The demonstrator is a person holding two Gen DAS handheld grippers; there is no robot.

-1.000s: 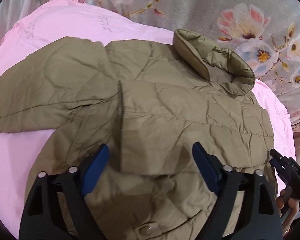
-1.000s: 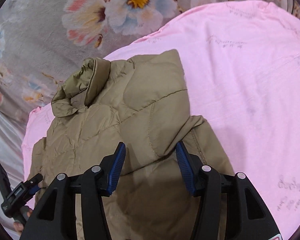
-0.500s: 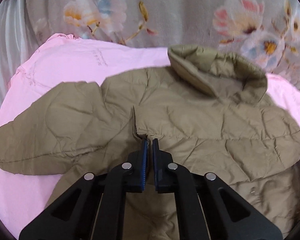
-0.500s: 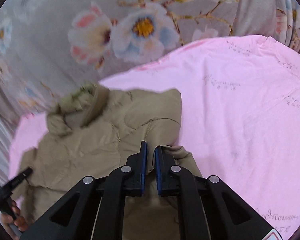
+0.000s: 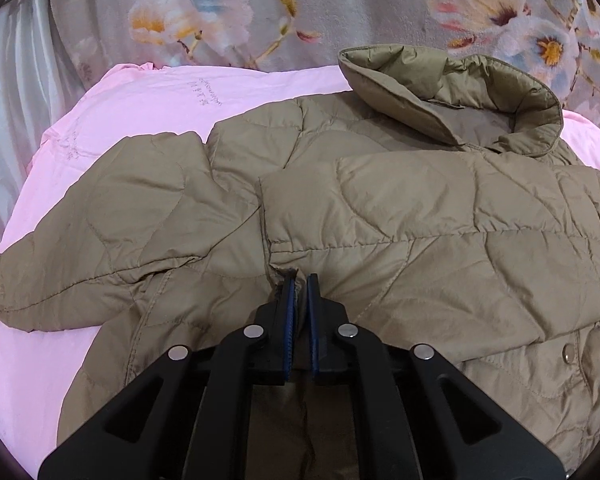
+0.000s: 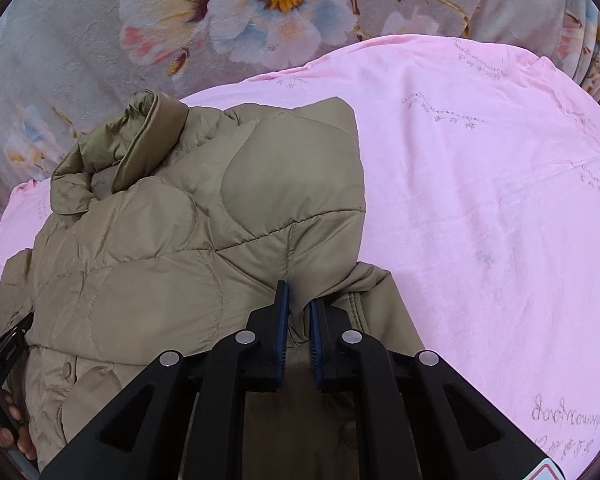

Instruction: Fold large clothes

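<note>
Lying spread on a pink sheet point(image 5: 148, 108), collar point(image 5: 452, 96) toward a floral blanket point(image 5: 340, 8): a khaki jacket point(image 5: 420, 216). Pinching a fold of jacket fabric, left gripper point(image 5: 298, 280), jaws nearly together. Likewise clamped on another fold, right gripper point(image 6: 298, 294).

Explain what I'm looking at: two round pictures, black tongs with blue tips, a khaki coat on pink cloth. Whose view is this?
There is no robot arm. A person holds one hand-held tool in each hand, and each tool has a wide-angle camera looking forward along its two fingers, hence the round pictures. One picture is from the left tongs, the other from the right tongs. On the surface lies a pink sheet over a grey floral blanket. On the sheet is a quilted khaki jacket, collar away from the cameras. Both tongs are shut, each pinching a fold of the jacket. One sleeve lies spread out at the left of the left picture.
</note>
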